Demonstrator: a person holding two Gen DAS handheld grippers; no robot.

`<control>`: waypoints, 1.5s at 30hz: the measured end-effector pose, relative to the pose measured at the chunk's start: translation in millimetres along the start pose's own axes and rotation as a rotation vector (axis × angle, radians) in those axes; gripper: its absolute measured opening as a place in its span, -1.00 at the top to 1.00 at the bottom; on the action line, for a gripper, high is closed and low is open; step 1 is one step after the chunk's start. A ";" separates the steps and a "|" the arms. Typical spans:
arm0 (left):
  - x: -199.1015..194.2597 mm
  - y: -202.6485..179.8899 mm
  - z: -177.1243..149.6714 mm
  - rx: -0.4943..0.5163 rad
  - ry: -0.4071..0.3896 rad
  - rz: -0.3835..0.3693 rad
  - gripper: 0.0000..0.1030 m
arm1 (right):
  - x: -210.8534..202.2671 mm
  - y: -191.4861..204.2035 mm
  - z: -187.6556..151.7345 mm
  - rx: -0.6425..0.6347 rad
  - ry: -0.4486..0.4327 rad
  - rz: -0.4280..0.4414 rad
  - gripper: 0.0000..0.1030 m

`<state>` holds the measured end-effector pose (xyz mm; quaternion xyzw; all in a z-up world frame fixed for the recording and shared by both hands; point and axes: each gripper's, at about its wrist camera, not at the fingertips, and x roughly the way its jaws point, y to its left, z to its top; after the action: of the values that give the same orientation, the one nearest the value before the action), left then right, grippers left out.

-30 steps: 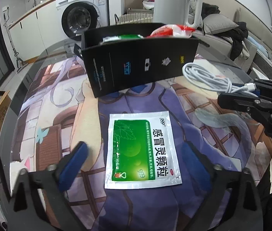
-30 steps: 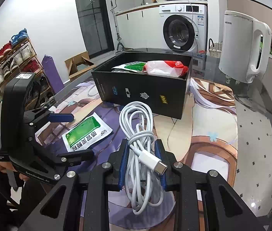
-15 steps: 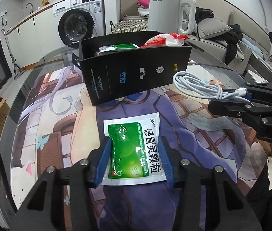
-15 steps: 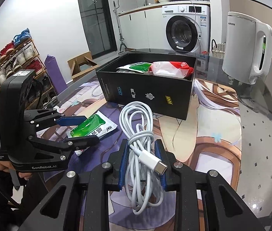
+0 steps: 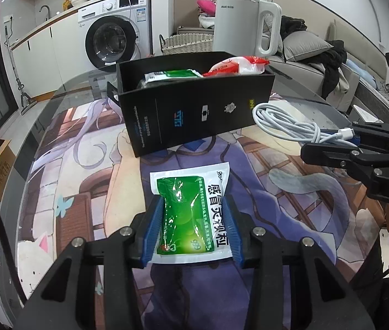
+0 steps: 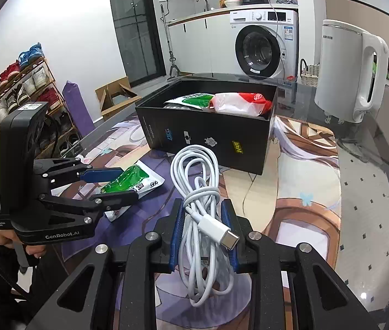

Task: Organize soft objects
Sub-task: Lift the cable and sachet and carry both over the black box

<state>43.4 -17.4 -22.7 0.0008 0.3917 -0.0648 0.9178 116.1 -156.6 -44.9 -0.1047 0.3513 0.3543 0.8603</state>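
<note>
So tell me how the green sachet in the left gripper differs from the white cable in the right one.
The green sachet is a flat printed foil packet, buckled between the pads; the white cable is a coiled bundle of round cord with a plug end. The sachet's far end rests on the mat; the cable's loops reach toward the black box. The left gripper has just been closing on the sachet. Both are pinched, the cable by the right gripper.
</note>
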 end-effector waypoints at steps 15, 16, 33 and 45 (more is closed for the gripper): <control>-15.7 5.7 8.2 -0.025 -0.068 0.000 0.19 | -7.9 1.7 0.5 -0.003 -0.015 -0.006 0.47; -17.2 6.3 8.8 -0.027 -0.073 0.001 0.19 | -8.5 2.0 0.6 -0.002 -0.018 -0.007 0.47; -42.0 14.9 17.7 -0.057 -0.175 -0.010 0.18 | -27.0 3.2 5.5 0.000 -0.063 -0.024 0.47; -47.0 21.1 24.2 -0.072 -0.195 -0.001 0.18 | -38.5 3.1 11.6 -0.011 -0.088 -0.036 0.47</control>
<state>31.2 7.8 26.8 -0.0385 0.3024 -0.0509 0.9510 100.8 -170.0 -10.1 -0.1001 0.3091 0.3450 0.8806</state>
